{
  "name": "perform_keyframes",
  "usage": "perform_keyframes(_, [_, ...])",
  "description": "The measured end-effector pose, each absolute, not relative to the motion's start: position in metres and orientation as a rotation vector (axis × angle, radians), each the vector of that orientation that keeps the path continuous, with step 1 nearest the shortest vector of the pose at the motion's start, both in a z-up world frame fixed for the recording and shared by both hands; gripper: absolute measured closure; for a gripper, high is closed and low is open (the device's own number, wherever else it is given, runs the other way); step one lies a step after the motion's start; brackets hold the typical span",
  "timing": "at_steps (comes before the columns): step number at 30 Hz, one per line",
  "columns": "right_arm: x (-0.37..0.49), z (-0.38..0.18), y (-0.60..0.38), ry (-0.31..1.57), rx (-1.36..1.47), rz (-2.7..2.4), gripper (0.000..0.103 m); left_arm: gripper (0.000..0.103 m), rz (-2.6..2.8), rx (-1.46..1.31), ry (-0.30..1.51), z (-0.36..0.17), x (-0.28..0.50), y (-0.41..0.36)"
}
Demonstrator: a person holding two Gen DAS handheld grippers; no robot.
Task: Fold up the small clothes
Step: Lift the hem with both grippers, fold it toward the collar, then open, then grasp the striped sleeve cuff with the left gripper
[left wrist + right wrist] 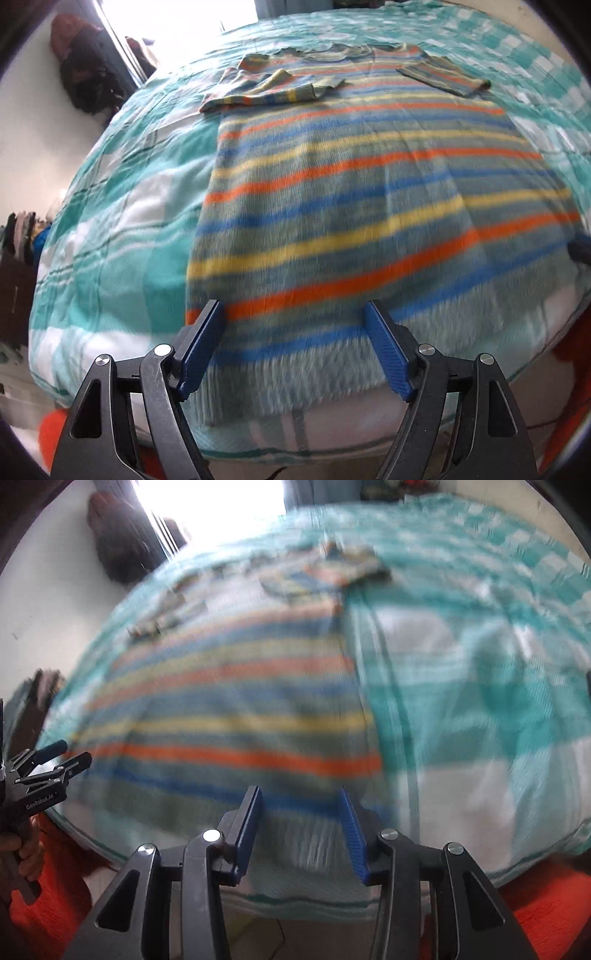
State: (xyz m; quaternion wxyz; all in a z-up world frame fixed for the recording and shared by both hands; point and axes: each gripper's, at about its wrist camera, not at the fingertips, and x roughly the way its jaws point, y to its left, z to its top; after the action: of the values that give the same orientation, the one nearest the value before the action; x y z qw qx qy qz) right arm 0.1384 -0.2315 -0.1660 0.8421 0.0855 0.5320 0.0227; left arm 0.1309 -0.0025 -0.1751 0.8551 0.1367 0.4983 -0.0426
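A small T-shirt (351, 177) with blue, yellow and orange stripes lies flat on the bed, neck at the far end, both sleeves folded in over its chest. My left gripper (293, 308) hovers open over the near left hem, with nothing between its blue pads. The right wrist view is blurred; in it the shirt (236, 716) fills the left half. My right gripper (299, 792) stands open above the near right corner of the hem, with nothing gripped. The left gripper (55, 760) also shows at the left edge of that view, held by a hand (22, 849).
A teal and white checked bedcover (122, 206) lies under the shirt and stretches wide to the right (480, 686). Dark clothes (85, 70) hang on the wall at far left beside a bright window. Orange sleeves (546, 904) of the person show below the bed's near edge.
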Motion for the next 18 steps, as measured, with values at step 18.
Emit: perform_keyframes(18, [0.126, -0.171, -0.232, 1.101, 0.153, 0.057, 0.058, 0.006, -0.080, 0.274, 1.141, -0.171, 0.111, 0.017])
